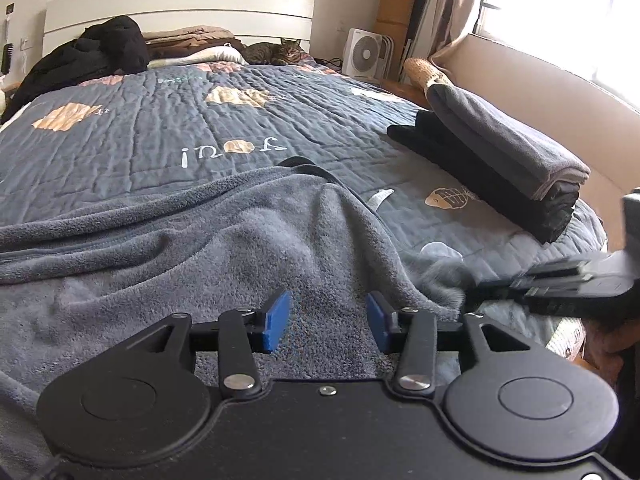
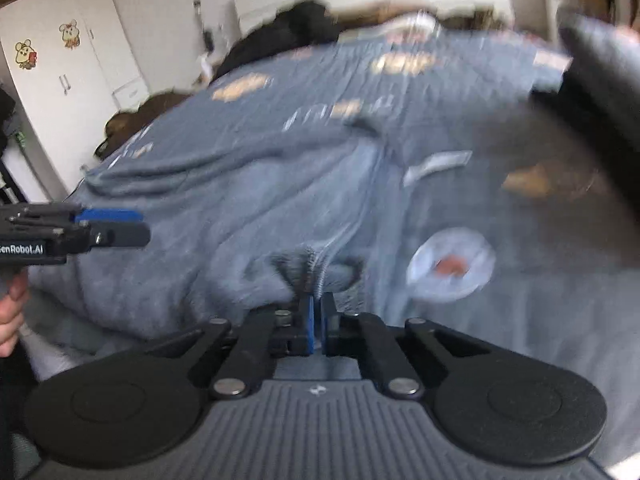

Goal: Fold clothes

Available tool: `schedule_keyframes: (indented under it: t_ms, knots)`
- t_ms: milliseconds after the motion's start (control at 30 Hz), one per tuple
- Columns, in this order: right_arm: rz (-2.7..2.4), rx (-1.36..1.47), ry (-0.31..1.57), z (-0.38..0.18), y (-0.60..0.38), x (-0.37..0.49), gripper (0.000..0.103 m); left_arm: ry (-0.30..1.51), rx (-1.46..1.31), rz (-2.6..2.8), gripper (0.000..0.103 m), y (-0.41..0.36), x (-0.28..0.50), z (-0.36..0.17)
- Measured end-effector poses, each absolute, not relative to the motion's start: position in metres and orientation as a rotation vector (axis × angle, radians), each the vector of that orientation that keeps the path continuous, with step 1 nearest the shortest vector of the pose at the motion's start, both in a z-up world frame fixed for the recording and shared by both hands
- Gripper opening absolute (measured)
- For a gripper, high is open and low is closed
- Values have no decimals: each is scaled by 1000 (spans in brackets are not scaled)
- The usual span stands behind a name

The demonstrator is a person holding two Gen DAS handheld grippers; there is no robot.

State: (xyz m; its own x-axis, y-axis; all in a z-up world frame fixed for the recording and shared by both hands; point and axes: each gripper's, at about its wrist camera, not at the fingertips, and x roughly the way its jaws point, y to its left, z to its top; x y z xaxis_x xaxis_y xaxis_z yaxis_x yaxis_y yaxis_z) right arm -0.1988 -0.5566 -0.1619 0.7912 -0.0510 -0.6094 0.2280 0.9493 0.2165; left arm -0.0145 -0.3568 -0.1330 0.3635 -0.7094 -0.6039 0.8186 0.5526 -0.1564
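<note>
Both views are fisheye and sit low, just behind their own fingers, tilted down over the bed. The left wrist view looks up the length of the bed toward the headboard, close above the grey fleece, with the window wall on its right. The right wrist view, blurred, faces much the same way but takes in the wardrobe at its left. The 2 views share the fleece, the quilt and the folded stack.

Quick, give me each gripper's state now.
Left gripper: open, nothing between the pads, above the grey fleece garment.
Right gripper: shut on the grey fleece garment's edge.
</note>
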Motion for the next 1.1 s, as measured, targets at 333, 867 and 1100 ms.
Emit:
schedule_keyframes:
  t_ms: [333,867,1100]
  knots:
    - [-254,100,622,-154,-558,-207,2,687,171,-969,44,-354,-7,-132]
    - [-458,208,722,-162,-594,-218,6,706,191,-964,50,-353,-6,-133]
    - [-306,385,556,-127,-582,-193,24,685,201,-956,51,-343,0,-118]
